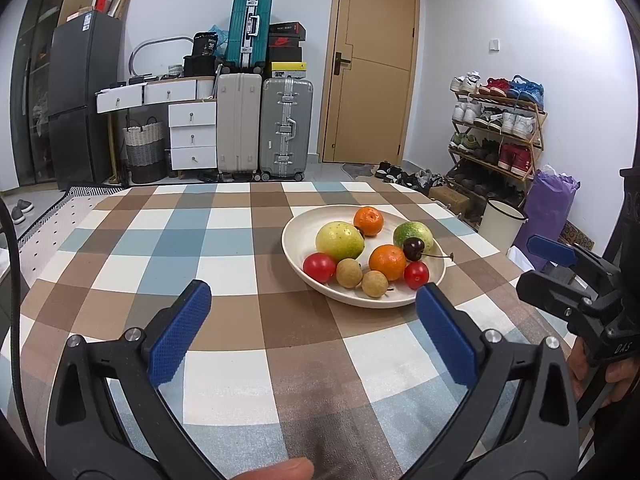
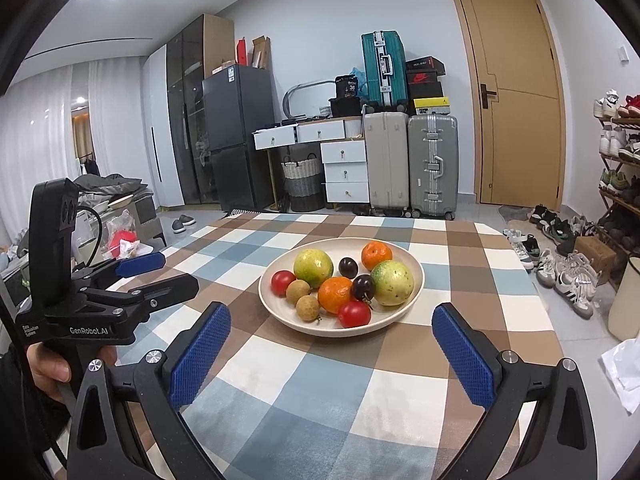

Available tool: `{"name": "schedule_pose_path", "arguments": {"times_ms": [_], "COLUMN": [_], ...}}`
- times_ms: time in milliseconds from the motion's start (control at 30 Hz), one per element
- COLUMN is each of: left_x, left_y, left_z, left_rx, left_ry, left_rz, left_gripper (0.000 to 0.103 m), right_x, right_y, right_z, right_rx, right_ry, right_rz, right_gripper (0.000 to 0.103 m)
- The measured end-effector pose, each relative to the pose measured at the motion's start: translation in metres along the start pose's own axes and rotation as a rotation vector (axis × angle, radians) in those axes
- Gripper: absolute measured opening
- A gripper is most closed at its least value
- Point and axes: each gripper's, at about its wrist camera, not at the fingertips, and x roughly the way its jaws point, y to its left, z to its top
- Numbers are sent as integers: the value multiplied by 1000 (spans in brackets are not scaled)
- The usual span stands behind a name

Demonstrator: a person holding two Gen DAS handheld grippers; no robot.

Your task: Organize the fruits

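A cream plate (image 1: 304, 216) (image 2: 414, 262) stands on the checked tablecloth. It holds two yellow-green fruits (image 1: 339, 240) (image 2: 313, 267), two oranges (image 1: 387, 261) (image 2: 335, 294), two red tomatoes (image 1: 319, 267) (image 2: 354, 314), two brown longans (image 1: 349, 273) (image 2: 308, 307) and dark cherries (image 1: 413, 248) (image 2: 363, 286). My left gripper (image 1: 314, 300) is open and empty, just short of the plate's near left edge; it also shows in the right wrist view (image 2: 168, 270). My right gripper (image 2: 332, 322) is open and empty in front of the plate; it also shows in the left wrist view (image 1: 540, 262).
The checked tablecloth (image 1: 224, 248) covers the table. Behind it stand suitcases (image 1: 285, 128), white drawers (image 1: 192, 136), a dark fridge (image 1: 80, 96) and a door (image 1: 372, 64). A shoe rack (image 1: 496, 128), a white bin (image 1: 500, 220) and a purple bag (image 1: 552, 204) are at the right.
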Motion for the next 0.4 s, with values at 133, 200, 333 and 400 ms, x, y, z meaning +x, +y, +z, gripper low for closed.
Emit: {"name": "schedule_pose_path", "arguments": {"times_ms": [133, 200, 333, 400], "left_x": [1, 1, 2, 2], "left_y": [0, 0, 1, 1], "left_z": [0, 0, 0, 0], "left_rx": [-8, -9, -10, -11], "left_ry": [5, 6, 6, 9], "left_rz": [2, 2, 2, 2], "left_gripper": [102, 102, 102, 102], "right_x": [0, 0, -1, 0], "right_y": [1, 1, 2, 1], "right_z": [0, 0, -1, -1], "right_rx": [-3, -3, -3, -2], "right_ry": [4, 4, 5, 7], "right_rz": [1, 1, 1, 0], "right_gripper": [103, 103, 103, 103]}}
